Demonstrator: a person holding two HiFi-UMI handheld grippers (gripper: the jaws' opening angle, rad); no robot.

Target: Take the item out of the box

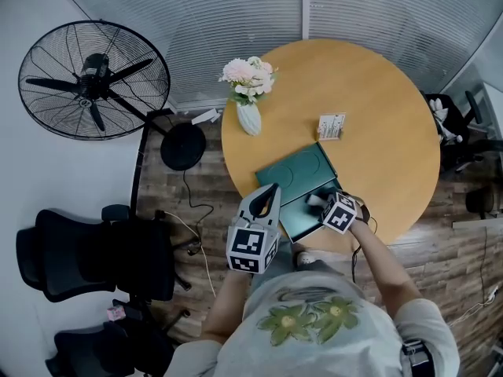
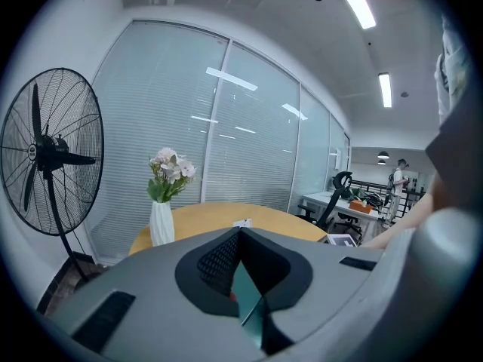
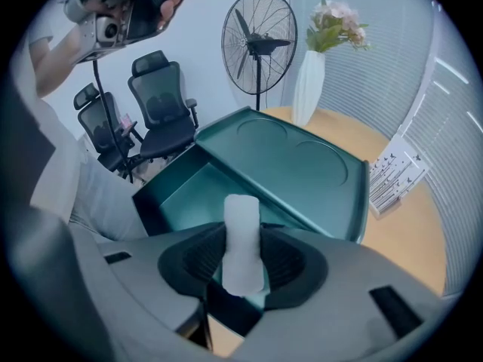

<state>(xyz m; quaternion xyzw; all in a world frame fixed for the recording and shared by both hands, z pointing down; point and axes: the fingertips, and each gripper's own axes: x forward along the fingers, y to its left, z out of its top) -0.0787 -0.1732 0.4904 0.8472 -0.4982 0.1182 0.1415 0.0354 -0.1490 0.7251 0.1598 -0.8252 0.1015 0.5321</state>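
1. The lift-out is in hand. My right tool (image 3: 243, 266) is clenched on the white item (image 3: 241, 225), a short pale roll standing upright between the pads.
2. The item sits over the near part of the open green box (image 3: 189, 191), whose lid (image 3: 294, 161) is tipped back behind it. I judge it barely clear of the base.
3. Next I need to carry it sideways onto bare worktop (image 1: 377, 116) without loosening my grip.
4. My left tool (image 1: 269, 197) is pinched together on nothing. It is raised at the box's left corner and points towards the vase (image 2: 161, 223).
5. My right arm reaches in from the worktop's near edge.
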